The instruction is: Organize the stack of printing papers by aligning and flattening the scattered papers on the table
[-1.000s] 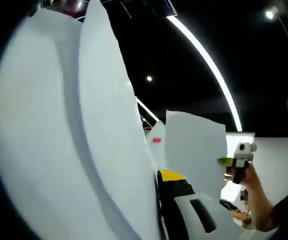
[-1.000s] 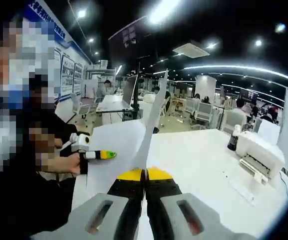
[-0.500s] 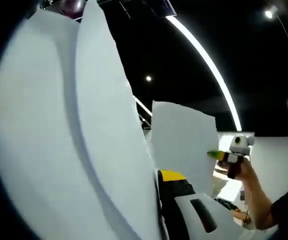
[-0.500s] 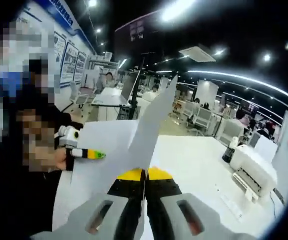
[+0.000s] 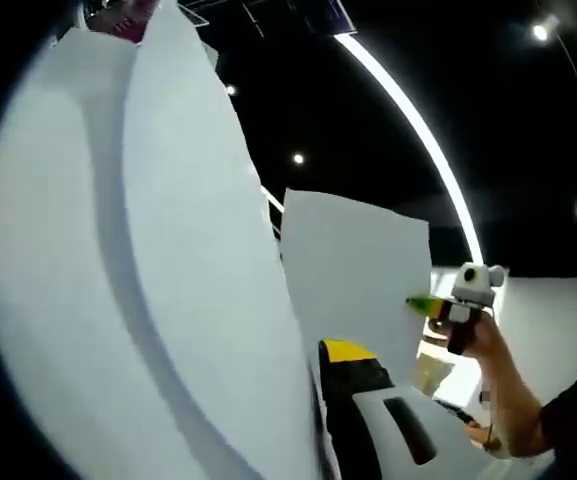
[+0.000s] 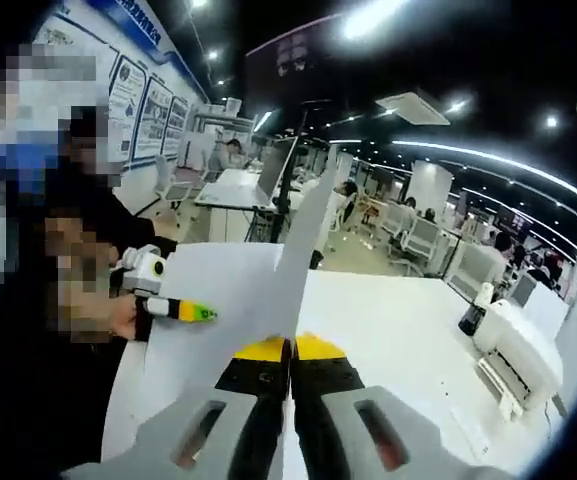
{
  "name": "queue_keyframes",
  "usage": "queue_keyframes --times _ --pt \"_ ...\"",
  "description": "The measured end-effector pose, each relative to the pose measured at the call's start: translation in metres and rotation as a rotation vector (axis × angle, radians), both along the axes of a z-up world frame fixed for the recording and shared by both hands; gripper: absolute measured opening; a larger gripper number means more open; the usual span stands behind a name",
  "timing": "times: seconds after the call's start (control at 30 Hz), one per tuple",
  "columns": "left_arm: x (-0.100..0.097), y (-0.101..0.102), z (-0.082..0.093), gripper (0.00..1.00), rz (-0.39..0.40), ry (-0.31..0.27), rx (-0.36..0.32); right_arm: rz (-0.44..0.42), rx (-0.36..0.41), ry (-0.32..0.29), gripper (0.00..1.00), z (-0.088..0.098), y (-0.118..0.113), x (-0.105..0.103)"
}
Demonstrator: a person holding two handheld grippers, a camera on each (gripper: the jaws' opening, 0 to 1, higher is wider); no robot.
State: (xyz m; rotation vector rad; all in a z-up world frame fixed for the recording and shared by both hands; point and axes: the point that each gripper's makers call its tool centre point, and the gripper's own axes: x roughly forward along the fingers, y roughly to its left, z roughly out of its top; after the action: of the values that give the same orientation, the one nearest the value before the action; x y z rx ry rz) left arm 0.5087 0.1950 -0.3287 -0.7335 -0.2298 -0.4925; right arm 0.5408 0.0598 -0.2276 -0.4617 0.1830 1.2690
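Compared with half a second ago, in the left gripper view the flat sheet held by the right gripper (image 5: 420, 304) reaches further toward 9 o'clock and sits higher. In the right gripper view the upright sheet looks narrower, closer to edge-on.

In the left gripper view, white printing papers (image 5: 138, 290) bow in smooth curved folds from 12 down to 7 o'clock, hiding the left gripper (image 5: 320, 350) apart from its yellow tip and pale body at 6 o'clock. That gripper is pinching the papers; where its jaws meet is covered. A hand (image 5: 488, 335) at 4 o'clock carries the right gripper, whose green-yellow tip grips the flat sheet's edge.

In the right gripper view, the right gripper (image 6: 290, 348) has yellow-tipped black jaws pressed together on a thin sheet (image 6: 303, 250) rising toward 12 o'clock. The left gripper (image 6: 196, 313) nips the papers (image 6: 218, 300) at 9 o'clock. A glossy white table (image 6: 398, 330) lies beyond, with a white printer (image 6: 520, 355) at 3 o'clock, blurred.
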Motion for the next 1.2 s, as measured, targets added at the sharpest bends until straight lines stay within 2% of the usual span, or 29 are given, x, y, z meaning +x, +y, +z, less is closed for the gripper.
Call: queue_keyframes --times 0.23,0.5,0.67,0.77,0.83,0.97,1.1,1.2 --pt "0.000 0.000 0.000 0.13 -0.002 0.001 -0.010 0.081 -0.035 0.000 0.00 -0.003 0.005 -0.012" --pt "-0.001 -0.003 0.002 0.18 -0.007 -0.004 -0.006 0.106 -0.003 0.062 0.00 0.005 0.006 -0.025" --pt "-0.001 -0.003 0.002 0.19 -0.008 -0.005 -0.005 0.114 0.000 0.087 0.00 0.006 0.008 -0.026" --pt "-0.001 -0.002 0.002 0.19 -0.009 -0.005 -0.006 0.129 0.000 0.139 0.00 0.005 0.012 -0.026" --pt "-0.001 -0.002 0.002 0.20 -0.010 -0.006 -0.007 0.126 -0.006 0.139 0.00 0.002 0.015 -0.024" --pt "-0.001 -0.002 0.002 0.20 -0.011 -0.010 -0.007 0.107 -0.037 0.090 0.00 -0.002 0.022 -0.010" --pt "-0.001 -0.002 0.002 0.21 -0.010 -0.011 -0.006 0.134 -0.047 0.116 0.00 -0.003 0.035 -0.006" --pt "-0.001 -0.001 0.002 0.21 -0.010 -0.012 -0.006 0.156 -0.052 0.103 0.00 -0.003 0.044 -0.006"
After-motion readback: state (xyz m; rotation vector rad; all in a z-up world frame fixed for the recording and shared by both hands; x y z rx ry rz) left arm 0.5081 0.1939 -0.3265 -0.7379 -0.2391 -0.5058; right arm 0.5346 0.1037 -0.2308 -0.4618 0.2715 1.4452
